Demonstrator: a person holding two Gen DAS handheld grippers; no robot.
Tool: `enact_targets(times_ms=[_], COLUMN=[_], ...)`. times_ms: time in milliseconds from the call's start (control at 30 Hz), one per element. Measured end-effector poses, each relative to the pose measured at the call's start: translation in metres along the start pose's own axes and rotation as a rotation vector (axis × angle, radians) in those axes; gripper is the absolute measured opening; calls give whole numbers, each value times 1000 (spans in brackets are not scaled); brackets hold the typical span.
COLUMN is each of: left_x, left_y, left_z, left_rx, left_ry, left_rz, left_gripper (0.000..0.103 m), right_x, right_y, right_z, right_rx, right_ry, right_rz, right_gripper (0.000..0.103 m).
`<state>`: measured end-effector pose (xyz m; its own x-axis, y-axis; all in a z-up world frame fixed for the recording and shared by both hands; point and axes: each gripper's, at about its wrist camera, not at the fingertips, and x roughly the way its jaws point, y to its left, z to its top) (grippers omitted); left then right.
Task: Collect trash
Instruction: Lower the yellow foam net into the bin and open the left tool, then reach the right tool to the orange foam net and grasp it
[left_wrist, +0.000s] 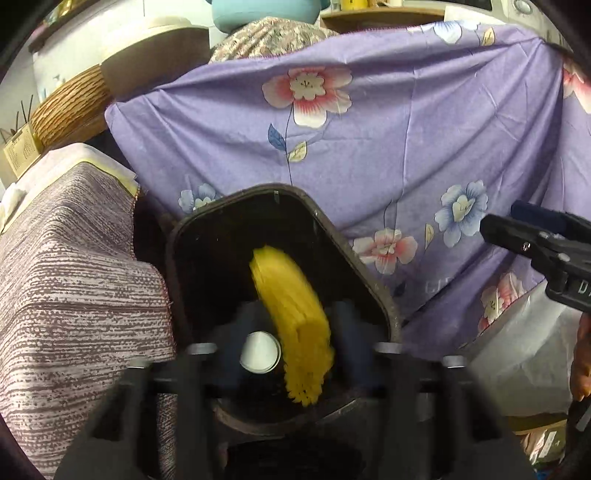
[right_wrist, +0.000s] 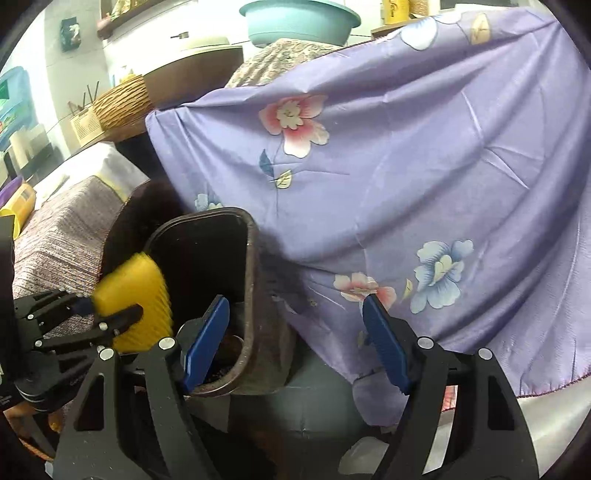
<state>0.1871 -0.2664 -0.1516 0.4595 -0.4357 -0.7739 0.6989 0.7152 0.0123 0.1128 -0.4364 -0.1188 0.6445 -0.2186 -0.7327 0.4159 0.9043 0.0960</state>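
We see the yellow sponge (left_wrist: 291, 325) over the open dark bin (left_wrist: 369, 280), between our left gripper's (right_wrist: 114, 321) spread jaws, long axis pointing down into it. Our right gripper (right_wrist: 295, 347), spread and empty, hangs just beside the bin.

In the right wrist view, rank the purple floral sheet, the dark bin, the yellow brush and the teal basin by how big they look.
1. purple floral sheet
2. dark bin
3 and 4. yellow brush and teal basin: they look about alike. The brush is near the camera and the basin far behind, so I won't rank them.
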Motion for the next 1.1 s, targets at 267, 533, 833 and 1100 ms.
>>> enact_targets(times_ms=[267,533,833,1100], left_x=[-29,-69,-131,-176], left_y=[-12,-4,19,49], left_z=[-1,-4,-14,-31], left_rx=[33,-22,-81,-120], left_ry=[-88,-136,-216,-258], left_rz=[-10,-12,32,142], left_gripper=[95,98,98,98], right_x=[-1,-2,-11,-29], right_y=[-7,6,41,97], right_z=[3,3,10,16], right_rx=[29,15,-20,-111], right_ry=[-1,-2,-22,-58], right_rz=[-15,7,93,197], right_gripper=[76,79,80,83])
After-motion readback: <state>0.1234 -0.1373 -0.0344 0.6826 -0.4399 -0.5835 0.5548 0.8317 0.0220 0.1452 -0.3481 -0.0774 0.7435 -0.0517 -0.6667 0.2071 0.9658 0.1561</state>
